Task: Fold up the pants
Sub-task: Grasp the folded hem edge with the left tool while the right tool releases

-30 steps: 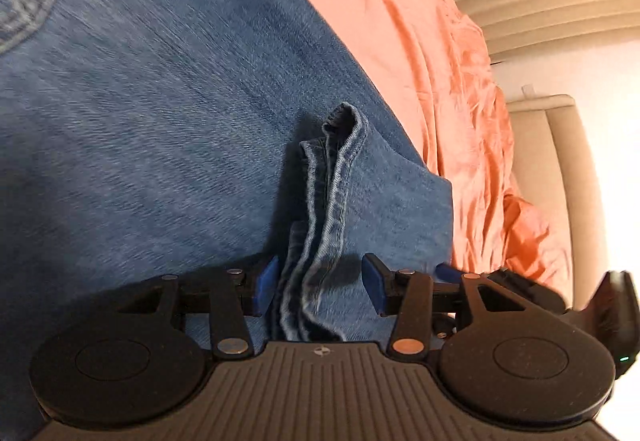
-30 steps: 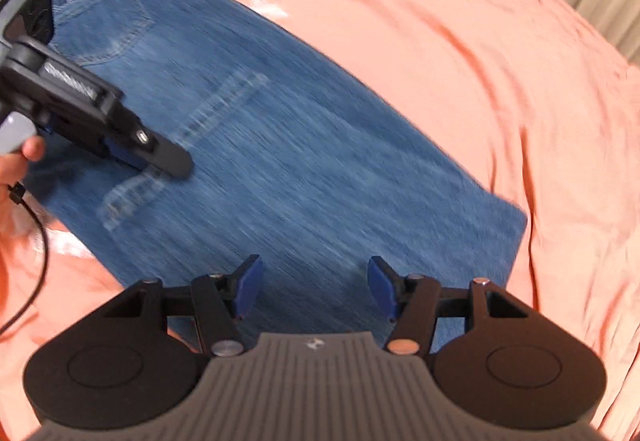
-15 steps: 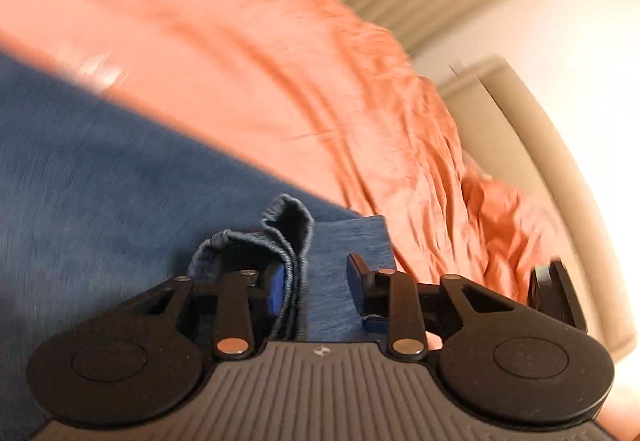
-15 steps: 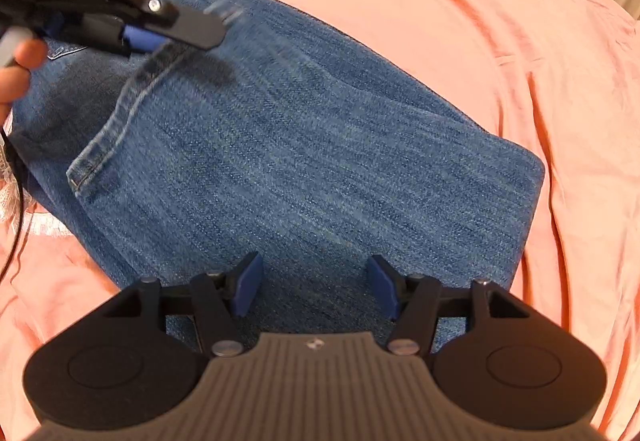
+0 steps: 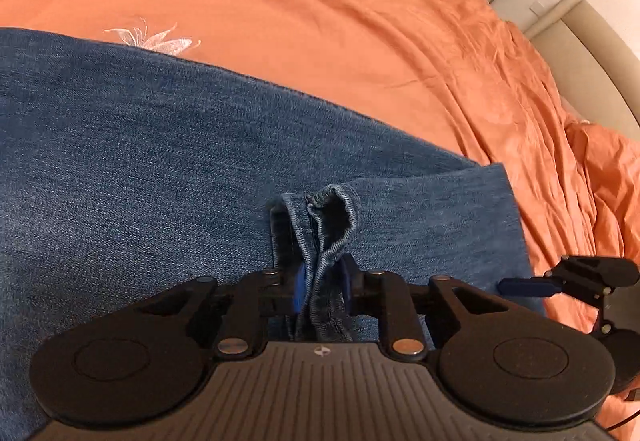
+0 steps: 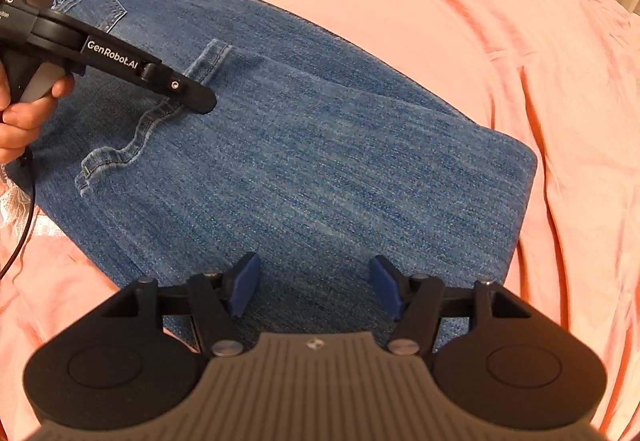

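From the left wrist view, our left tool (image 5: 322,291) has a bunched strip of hem (image 5: 330,225) between its blue pads (image 5: 299,291), and its jaws are closing on that denim, which already looks pinched and stands up just ahead of the fingertips. The jeans (image 5: 160,161) spread out ahead of and to the left of this tool, lying on the orange bedspread (image 5: 320,1), which runs on beyond them toward the far edge of the bed. Off to this tool's right, near the folded edge of the cloth, we see part of our right tool (image 5: 560,283). From the right wrist view, our right tool (image 6: 314,287) hovers over the near part of the jeans (image 6: 320,161) with its jaws spread and opening, nothing between the pads. Ahead and to its left, our left tool (image 6: 188,93) sits on the hem (image 6: 152,121), which trails back from it in a loose curl. We judge the denim to be fairly heavy and floppy but grippy, so it should drape rather than slide, and a thick seam gives a firm hold. We would take the free hem corner nearest our right tool, so both ends lift evenly.
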`<state>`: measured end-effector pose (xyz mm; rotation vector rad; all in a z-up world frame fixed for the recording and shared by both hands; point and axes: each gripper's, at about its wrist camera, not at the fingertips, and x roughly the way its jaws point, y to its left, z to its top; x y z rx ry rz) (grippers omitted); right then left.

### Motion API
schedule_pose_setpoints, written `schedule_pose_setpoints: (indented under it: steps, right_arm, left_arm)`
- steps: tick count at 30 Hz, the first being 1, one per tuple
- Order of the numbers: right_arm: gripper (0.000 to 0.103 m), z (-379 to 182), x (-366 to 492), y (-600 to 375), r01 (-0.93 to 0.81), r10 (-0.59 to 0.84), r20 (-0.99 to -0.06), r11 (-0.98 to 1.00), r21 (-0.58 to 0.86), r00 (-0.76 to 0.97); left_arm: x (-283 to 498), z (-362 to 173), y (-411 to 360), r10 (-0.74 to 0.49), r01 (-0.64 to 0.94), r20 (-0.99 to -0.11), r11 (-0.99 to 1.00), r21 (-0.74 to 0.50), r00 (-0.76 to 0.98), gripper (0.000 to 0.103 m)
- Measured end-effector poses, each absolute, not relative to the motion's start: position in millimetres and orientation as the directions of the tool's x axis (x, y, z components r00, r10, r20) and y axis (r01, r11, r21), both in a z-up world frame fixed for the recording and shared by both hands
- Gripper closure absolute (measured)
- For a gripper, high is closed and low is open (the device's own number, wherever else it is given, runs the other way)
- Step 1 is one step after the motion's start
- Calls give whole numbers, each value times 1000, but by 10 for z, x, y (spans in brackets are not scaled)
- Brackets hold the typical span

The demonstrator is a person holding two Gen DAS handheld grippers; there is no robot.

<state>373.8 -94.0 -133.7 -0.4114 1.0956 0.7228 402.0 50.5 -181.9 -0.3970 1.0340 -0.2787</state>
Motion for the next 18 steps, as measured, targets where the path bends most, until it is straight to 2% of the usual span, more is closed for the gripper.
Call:
schedule_pose_setpoints:
  steps: [1,3,4,5,6,8,9,10,13,14,16,17,18]
  right_arm:
    - [43,-1338,3740,-945,-706,323,-908,707,44,267]
    - [43,-1317,3738,-947,-702,325,-907,711,47,268]
    - [43,-1316,3740,-948,-701,325,-907,712,48,269]
    - [42,-1318,3744,-950,-699,326,-906,713,49,270]
    - [41,-1321,3746,-950,-698,327,-906,715,49,271]
    - [41,-1313,3749,-951,-697,325,-904,716,44,277]
    - [41,-1301,3747,-958,-696,325,-902,717,40,284]
    - [41,-1282,3731,-968,-696,328,-899,717,37,290]
    - [42,-1182,3719,-1085,-690,337,-885,723,25,321]
    - [46,-1134,3725,-1145,-684,334,-880,730,15,338]
    - [69,-1047,3779,-1261,-672,314,-876,741,-16,367]
    - [87,-1013,3820,-1297,-662,296,-874,749,-38,386]
    - [87,-978,3893,-1348,-647,283,-871,760,-53,403]
  left_arm:
    - [4035,-1785,506,-405,35,-769,893,-448,495,60]
    - [4027,-1745,579,-419,20,-744,877,-480,520,38]
    - [4058,-1763,606,-433,7,-735,864,-504,521,39]
    - [4081,-1771,635,-452,-4,-726,847,-531,517,41]
    - [4102,-1787,649,-468,-14,-716,832,-554,518,48]
    - [4143,-1799,613,-436,-37,-731,846,-532,525,70]
    - [4147,-1794,584,-390,-50,-752,872,-487,531,89]
    - [4133,-1776,568,-381,-38,-750,879,-475,540,93]
    - [4004,-1590,530,-398,54,-697,886,-460,597,96]
    - [3970,-1504,511,-405,93,-682,891,-445,609,96]
    - [3952,-1337,511,-409,160,-669,901,-402,620,96]
    - [3966,-1284,521,-400,172,-670,908,-381,625,96]
    - [4000,-1252,527,-387,175,-672,915,-362,631,96]
